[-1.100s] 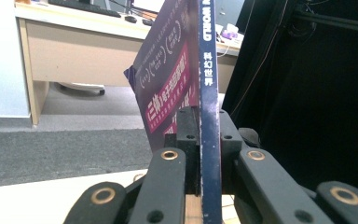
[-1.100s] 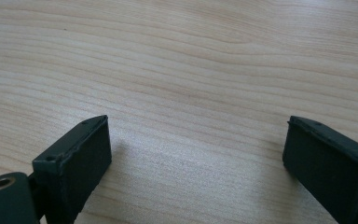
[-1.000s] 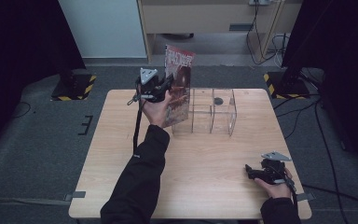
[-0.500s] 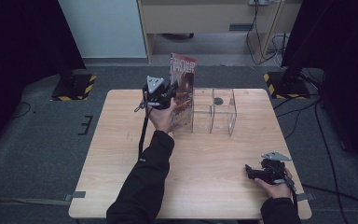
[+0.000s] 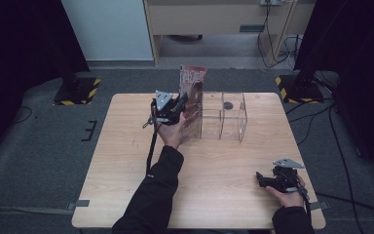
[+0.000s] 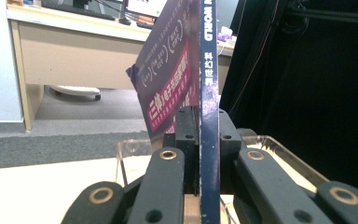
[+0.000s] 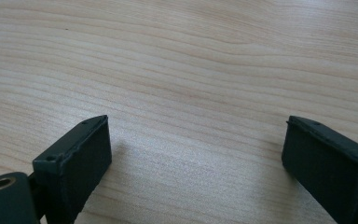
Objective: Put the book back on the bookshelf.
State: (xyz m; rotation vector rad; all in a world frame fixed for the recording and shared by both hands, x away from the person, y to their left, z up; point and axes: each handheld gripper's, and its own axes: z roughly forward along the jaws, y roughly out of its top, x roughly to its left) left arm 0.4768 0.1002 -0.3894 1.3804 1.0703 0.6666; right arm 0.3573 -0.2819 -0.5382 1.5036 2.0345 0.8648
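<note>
A magazine [image 5: 193, 90] with a red-purple cover and dark blue spine [image 6: 209, 93] stands upright at the left end of a clear acrylic organizer [image 5: 233, 122]. Its lower part looks to be inside the leftmost compartment. My left gripper [image 5: 184, 103] is shut on the magazine's spine edge. In the left gripper view both jaws of the left gripper [image 6: 204, 128] press flat against it, and the organizer's clear rim [image 6: 133, 143] shows to either side. My right gripper [image 5: 262, 178] rests near the table's front right corner. In its own view the right gripper [image 7: 196, 158] is open, with bare wood between the jaws.
The wooden table [image 5: 126, 161] stands on grey carpet. A small dark round thing [image 5: 228, 105] lies in a back compartment of the organizer. A desk [image 5: 214, 19] and black stands with yellow-striped bases [image 5: 78, 92] lie beyond the far edge.
My left hand has carried the magazine down and slightly to the right, into the organizer's left end. The right gripper has stayed where it was.
</note>
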